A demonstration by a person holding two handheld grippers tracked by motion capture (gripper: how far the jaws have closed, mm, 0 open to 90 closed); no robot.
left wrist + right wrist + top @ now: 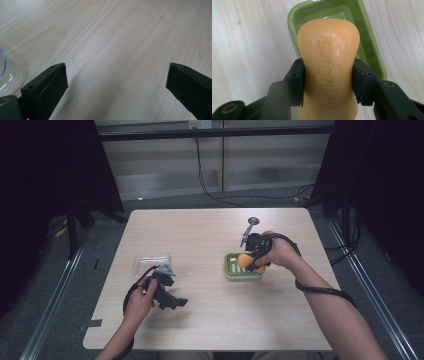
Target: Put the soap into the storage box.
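Orange soap bar (328, 72), stamped with a brand name, is clamped across its narrow waist by the right gripper (328, 82), one black pad pressed on each flank. The bar hangs directly over the green soap dish (372, 50); whether its far end touches the dish floor cannot be told. In the high view the dish (231, 270) sits right of centre on the pale wooden table (210, 320), with the right gripper (251, 261) above it and the right hand (280, 252) coming in from the right. The left gripper (172, 301) rests near the front left of the table, jaws standing wide apart with nothing but bare wood between them. A clear plastic lid (151, 262) lies just behind it, well apart from the dish. No object stands between bar and dish
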